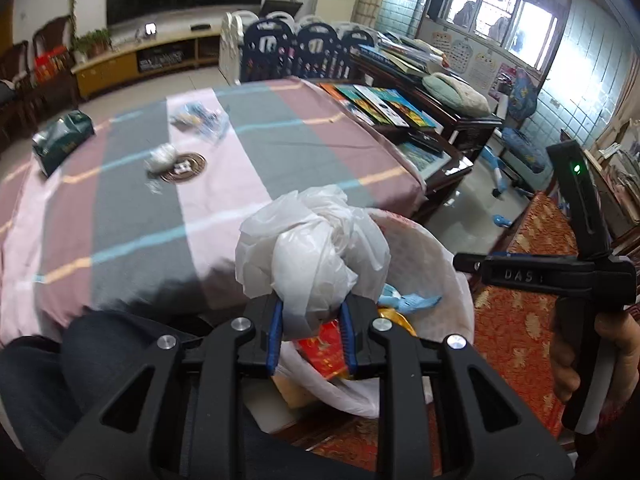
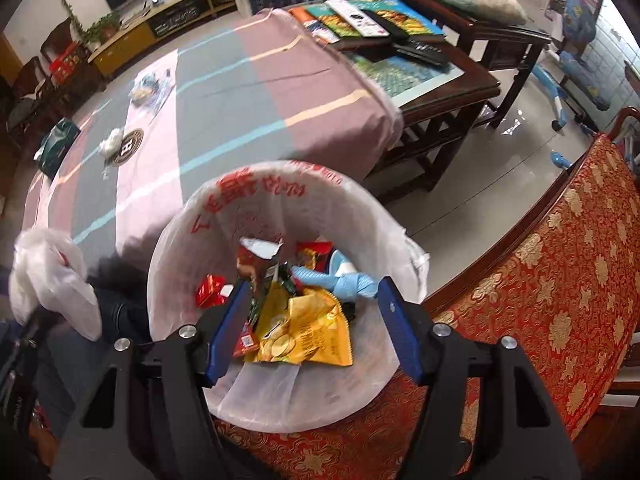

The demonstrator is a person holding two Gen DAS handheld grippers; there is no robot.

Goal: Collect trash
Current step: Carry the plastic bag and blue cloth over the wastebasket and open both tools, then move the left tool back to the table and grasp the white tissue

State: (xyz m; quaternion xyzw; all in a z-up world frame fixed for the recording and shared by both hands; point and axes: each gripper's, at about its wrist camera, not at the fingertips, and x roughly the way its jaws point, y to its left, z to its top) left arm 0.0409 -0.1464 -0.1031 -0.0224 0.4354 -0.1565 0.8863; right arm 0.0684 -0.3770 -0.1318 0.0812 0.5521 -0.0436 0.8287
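Note:
My left gripper (image 1: pixel 312 320) is shut on a crumpled white plastic bag (image 1: pixel 316 248) and holds it just above the near rim of a bin lined with a white bag (image 1: pixel 444 280). The bag also shows at the left of the right wrist view (image 2: pixel 52 276). My right gripper (image 2: pixel 308 312) is open and empty over the bin (image 2: pixel 192 232), which holds a yellow snack packet (image 2: pixel 308 328), red wrappers (image 2: pixel 210 290) and a blue glove (image 2: pixel 340 282). On the striped tablecloth (image 1: pixel 224 184) lie a white wad (image 1: pixel 160 158) and a clear wrapper pile (image 1: pixel 200 118).
A dark green packet (image 1: pixel 60 140) lies at the table's left edge and a round coaster (image 1: pixel 184 166) beside the wad. A dark wooden side table with books (image 2: pixel 400 32) stands right of the table. A red patterned sofa (image 2: pixel 560 280) lies under and right of the bin.

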